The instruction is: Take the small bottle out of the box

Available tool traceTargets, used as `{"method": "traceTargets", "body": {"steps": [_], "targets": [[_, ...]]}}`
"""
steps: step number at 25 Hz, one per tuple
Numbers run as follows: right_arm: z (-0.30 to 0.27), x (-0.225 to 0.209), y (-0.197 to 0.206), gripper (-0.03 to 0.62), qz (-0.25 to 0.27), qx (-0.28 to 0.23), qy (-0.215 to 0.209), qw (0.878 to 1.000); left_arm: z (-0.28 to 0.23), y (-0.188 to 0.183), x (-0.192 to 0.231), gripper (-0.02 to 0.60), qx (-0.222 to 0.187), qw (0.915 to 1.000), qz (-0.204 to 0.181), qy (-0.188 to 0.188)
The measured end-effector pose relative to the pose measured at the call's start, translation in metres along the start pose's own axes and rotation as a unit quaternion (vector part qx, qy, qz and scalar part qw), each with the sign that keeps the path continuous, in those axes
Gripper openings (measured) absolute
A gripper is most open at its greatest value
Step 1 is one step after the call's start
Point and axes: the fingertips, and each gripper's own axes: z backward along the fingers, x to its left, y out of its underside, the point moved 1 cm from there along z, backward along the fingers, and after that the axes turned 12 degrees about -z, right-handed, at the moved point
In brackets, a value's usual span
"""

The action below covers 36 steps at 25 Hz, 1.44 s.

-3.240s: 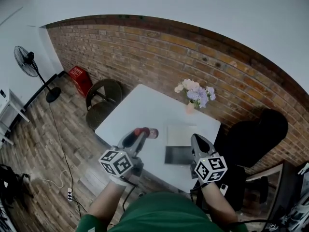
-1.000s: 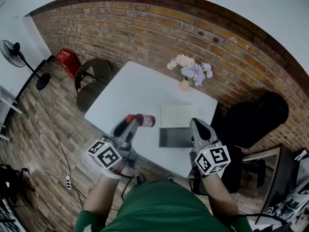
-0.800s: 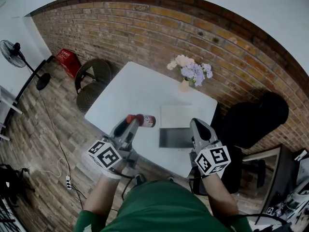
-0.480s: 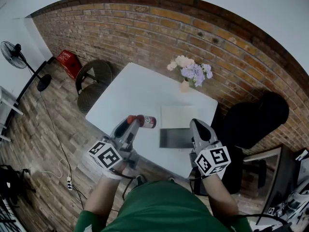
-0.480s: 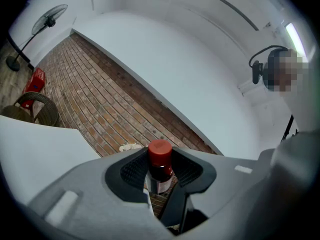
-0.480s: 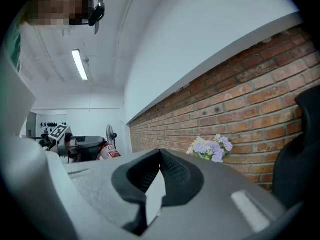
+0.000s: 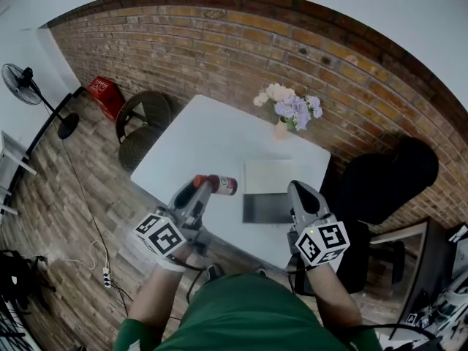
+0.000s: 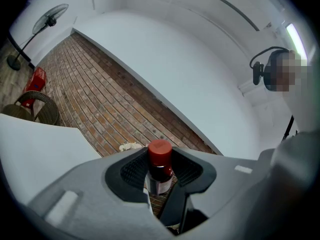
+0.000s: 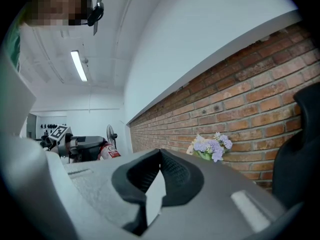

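A small dark bottle (image 7: pixel 221 185) with a red cap lies sideways in the air above the white table (image 7: pixel 208 141), left of the box. My left gripper (image 7: pixel 205 187) is shut on it. In the left gripper view the bottle (image 8: pixel 160 170) stands between the dark pads (image 8: pixel 134 170), red cap up. The open box (image 7: pixel 265 209) has a dark inside and a pale lid (image 7: pixel 269 175) lying behind it. My right gripper (image 7: pixel 295 193) sits at the box's right edge. Its jaws are closed on a thin white wall of the box (image 9: pixel 154 196).
A vase of pale flowers (image 7: pixel 286 111) stands at the table's far side against the brick wall. A wicker chair (image 7: pixel 143 125) is left of the table and a black chair (image 7: pixel 387 185) is to its right. A fan (image 7: pixel 29 88) and a red crate (image 7: pixel 103 94) stand on the floor.
The left gripper still holds the bottle beside the box, drifting only slightly right over the last second. The right gripper has stayed at the box's edge.
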Motion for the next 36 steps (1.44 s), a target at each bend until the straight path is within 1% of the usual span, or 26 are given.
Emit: {"method": "traceTargets", "body": {"steps": [5, 14, 32, 36], "targets": [[0.003, -0.001, 0.001, 0.003, -0.005, 0.000, 0.000, 1.000, 0.001, 0.002, -0.001, 0.150, -0.006, 1.0000, 0.005, 0.005], [0.005, -0.002, 0.005, 0.003, 0.000, 0.007, 0.000, 1.000, -0.002, 0.007, -0.004, 0.150, 0.006, 1.0000, 0.002, 0.002], [0.014, -0.016, 0.006, 0.003, -0.002, 0.009, 0.002, 1.000, -0.012, 0.021, -0.012, 0.150, 0.016, 0.9999, 0.006, 0.004], [0.018, -0.024, 0.002, 0.003, 0.004, 0.010, 0.008, 1.000, -0.020, 0.026, -0.017, 0.150, 0.013, 0.9998, 0.009, 0.012]]}}
